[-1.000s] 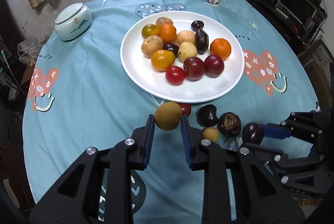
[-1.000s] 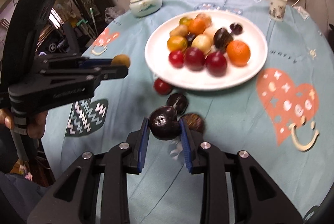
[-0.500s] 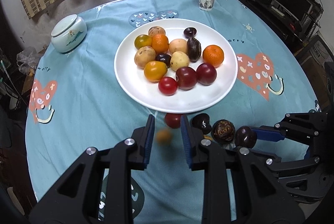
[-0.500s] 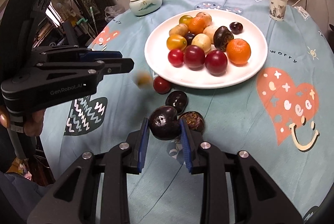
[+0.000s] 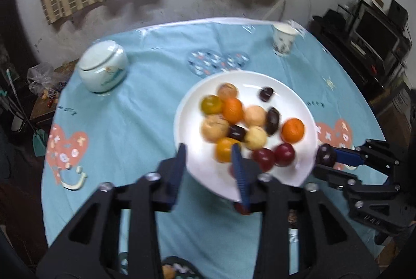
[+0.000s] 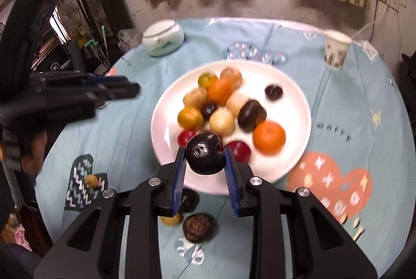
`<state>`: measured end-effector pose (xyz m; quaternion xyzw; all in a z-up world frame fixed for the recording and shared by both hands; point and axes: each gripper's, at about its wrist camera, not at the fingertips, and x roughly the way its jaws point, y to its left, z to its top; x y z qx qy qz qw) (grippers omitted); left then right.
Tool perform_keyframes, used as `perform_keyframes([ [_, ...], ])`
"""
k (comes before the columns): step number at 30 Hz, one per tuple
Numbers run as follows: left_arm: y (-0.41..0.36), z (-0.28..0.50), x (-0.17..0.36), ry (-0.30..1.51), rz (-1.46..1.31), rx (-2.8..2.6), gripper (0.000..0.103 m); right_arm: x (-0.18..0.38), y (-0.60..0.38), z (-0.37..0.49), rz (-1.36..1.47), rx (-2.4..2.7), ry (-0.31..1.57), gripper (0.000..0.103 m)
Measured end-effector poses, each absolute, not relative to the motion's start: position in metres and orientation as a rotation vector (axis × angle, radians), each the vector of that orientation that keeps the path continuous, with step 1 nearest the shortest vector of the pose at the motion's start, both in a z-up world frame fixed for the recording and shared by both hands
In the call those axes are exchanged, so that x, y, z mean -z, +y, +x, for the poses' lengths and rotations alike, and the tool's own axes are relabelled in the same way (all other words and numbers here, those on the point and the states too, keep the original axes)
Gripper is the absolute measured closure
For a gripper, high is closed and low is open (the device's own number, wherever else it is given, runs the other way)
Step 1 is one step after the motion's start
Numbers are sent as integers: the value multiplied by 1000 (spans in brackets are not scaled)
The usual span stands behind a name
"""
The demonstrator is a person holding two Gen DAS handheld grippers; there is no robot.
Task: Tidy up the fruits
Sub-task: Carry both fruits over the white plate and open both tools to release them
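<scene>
Fruit fills the far half of one white plate (image 6: pixel 293 86) near the middle of the bench (image 6: pixel 364 102): about thirteen pieces, among them two bright oranges, two dark red plums and one small red tomato, though blur and overlap make the count rough. Four more pieces lie on the blue cloth short of the plate in the right wrist view: one small tan fruit (image 6: pixel 92 180) out to the left, one yellowish fruit (image 6: pixel 171 219), one brown wrinkled fruit (image 6: pixel 199 227) and one dark fruit half hidden behind a finger. The right hand-held gripper (image 6: pixel 205 158) is clamped on one dark purple fruit (image 6: pixel 205 153), held over the plate's near rim. The left hand-held gripper (image 5: pixel 208 162) is opening, jaws apart with nothing between them, over the plate's near left rim. One lidded pale jar (image 5: pixel 103 69) and one paper cup (image 5: pixel 283 40) stand towards the far edge, with bare cloth on both sides of the plate
</scene>
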<state>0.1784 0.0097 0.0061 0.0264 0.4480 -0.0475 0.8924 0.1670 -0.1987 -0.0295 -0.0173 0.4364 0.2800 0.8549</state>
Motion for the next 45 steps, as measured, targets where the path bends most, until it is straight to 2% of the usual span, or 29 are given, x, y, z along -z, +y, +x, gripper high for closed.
perform_keyframes([
  [2,33,172,-4,914,54,63,50,30,-199,166,-40,-602,916,73],
  [7,86,154,44,1050,-27,0,51,47,-197,152,-25,-635,968,73],
  [18,72,94,103,1209,-60,109,51,73,-186,130,-21,-658,1050,73],
  [20,73,93,109,1228,-66,100,56,72,-185,129,-23,-664,1048,73],
  [21,74,89,111,1235,-73,103,63,72,-184,128,-26,-666,1048,73],
  [23,73,89,117,1259,-72,101,68,72,-183,127,-31,-669,1049,73],
  [24,73,91,120,1267,-73,96,75,72,-183,126,-31,-668,1049,73],
  [25,74,91,123,1274,-89,101,74,72,-184,125,-30,-668,1048,73],
  [31,53,102,93,1196,-33,165,75,71,-188,127,-33,-656,1046,73],
  [38,-9,192,42,1053,-22,243,74,46,-189,176,-42,-582,956,73],
  [45,-36,248,53,1092,-66,210,74,48,-185,235,-67,-518,949,72],
])
